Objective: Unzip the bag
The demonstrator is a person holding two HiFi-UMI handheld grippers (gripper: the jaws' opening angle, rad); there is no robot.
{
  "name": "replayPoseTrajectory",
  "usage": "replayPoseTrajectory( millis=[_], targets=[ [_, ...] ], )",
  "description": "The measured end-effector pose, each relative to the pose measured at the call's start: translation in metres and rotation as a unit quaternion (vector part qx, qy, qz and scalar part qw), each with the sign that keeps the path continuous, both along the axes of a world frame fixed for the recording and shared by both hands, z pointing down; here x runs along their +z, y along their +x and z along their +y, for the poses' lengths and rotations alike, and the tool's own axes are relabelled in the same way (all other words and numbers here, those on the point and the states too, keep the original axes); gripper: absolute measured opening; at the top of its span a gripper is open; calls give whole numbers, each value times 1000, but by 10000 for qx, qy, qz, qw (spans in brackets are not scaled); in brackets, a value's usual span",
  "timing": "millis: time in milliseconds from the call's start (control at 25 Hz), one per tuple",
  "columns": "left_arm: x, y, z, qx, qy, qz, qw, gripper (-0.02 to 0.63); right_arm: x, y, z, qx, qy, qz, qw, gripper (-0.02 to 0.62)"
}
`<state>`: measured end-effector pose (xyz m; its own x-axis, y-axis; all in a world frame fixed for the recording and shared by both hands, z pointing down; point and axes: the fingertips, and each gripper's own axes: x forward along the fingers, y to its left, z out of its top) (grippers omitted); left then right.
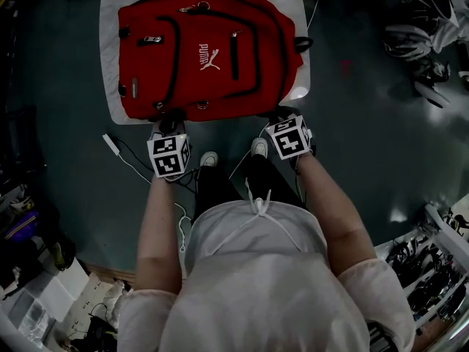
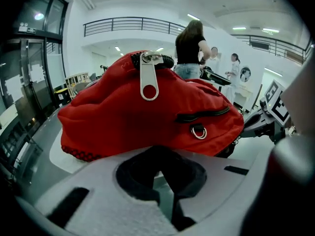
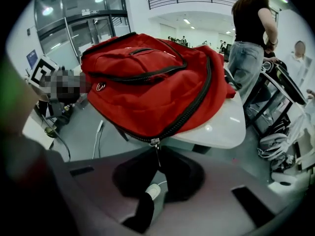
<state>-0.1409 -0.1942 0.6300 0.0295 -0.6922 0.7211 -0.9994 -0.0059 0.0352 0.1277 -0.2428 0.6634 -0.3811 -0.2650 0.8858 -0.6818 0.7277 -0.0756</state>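
Observation:
A red backpack (image 1: 205, 50) lies flat on a white table (image 1: 110, 50), its bottom edge toward me. My right gripper (image 1: 282, 117) is at the bag's near right corner. In the right gripper view the bag (image 3: 147, 82) fills the middle, and the black main zipper curves down to its slider (image 3: 155, 142). The thin pull runs from the slider down between the closed pads of my right gripper (image 3: 157, 163). My left gripper (image 1: 170, 122) is at the bag's near left edge. Its jaws (image 2: 162, 173) are closed just below the bag (image 2: 147, 117), with nothing visible between them. A silver zipper pull (image 2: 149, 80) hangs on top of the bag.
A person in a black top and jeans (image 3: 248, 38) stands beyond the table's far side. A white adapter (image 1: 111, 144) and cables lie on the floor at my left. My shoes (image 1: 209, 158) are just short of the table. Cluttered racks (image 1: 432, 270) line the right.

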Motion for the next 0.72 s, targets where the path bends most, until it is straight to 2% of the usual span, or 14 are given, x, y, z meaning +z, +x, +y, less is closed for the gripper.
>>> replayPoseTrajectory(
  millis=[320,520,720],
  targets=[
    [0,0,0,-235,-74,-83,9997,17,-7,15,-17,-460,111,72,9989,35],
    [1,0,-1,-329,-86,-57,9994,17,-6,18,-18,-267,82,25,9996,35],
    [3,0,-1,-359,-136,35,9993,17,-6,18,-18,-179,197,217,9994,37]
  ],
)
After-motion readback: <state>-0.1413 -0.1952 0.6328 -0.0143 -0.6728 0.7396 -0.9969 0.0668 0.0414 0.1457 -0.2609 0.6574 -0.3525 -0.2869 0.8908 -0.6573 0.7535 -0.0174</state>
